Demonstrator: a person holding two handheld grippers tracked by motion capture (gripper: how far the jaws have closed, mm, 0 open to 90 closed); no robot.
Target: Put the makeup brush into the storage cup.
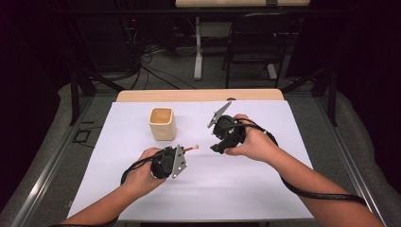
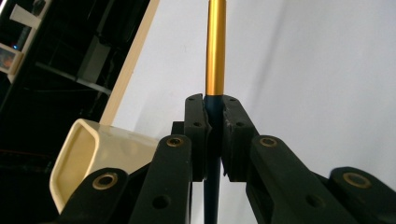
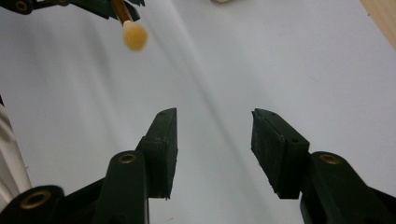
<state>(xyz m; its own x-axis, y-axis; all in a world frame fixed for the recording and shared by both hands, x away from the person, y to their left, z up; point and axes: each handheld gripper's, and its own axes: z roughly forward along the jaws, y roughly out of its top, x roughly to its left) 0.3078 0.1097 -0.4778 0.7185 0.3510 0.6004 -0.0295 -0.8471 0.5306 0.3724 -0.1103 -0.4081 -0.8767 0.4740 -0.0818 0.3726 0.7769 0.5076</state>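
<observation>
A thin brush with a dark blue handle, a gold ferrule [image 2: 215, 51] and a beige tip [image 1: 195, 147] is clamped in my left gripper [image 1: 185, 151], just above the white sheet near the table's middle. Seen along the left gripper [image 2: 214, 105], both jaws are shut on the handle right below the ferrule. My right gripper [image 1: 216, 147] hovers a short way right of the brush tip, pointing down and to the left. Its jaws [image 3: 214, 126] stand open with nothing between them, and the brush tip [image 3: 135, 36] hangs ahead of them.
A cream square cup [image 1: 162, 123] stands upright behind and left of the left gripper, also seen as the cup [image 2: 93, 154] beside its jaws. A white sheet [image 1: 236, 189] covers the wooden table [image 1: 198, 95]. A black chair [image 1: 257, 42] stands beyond the far edge.
</observation>
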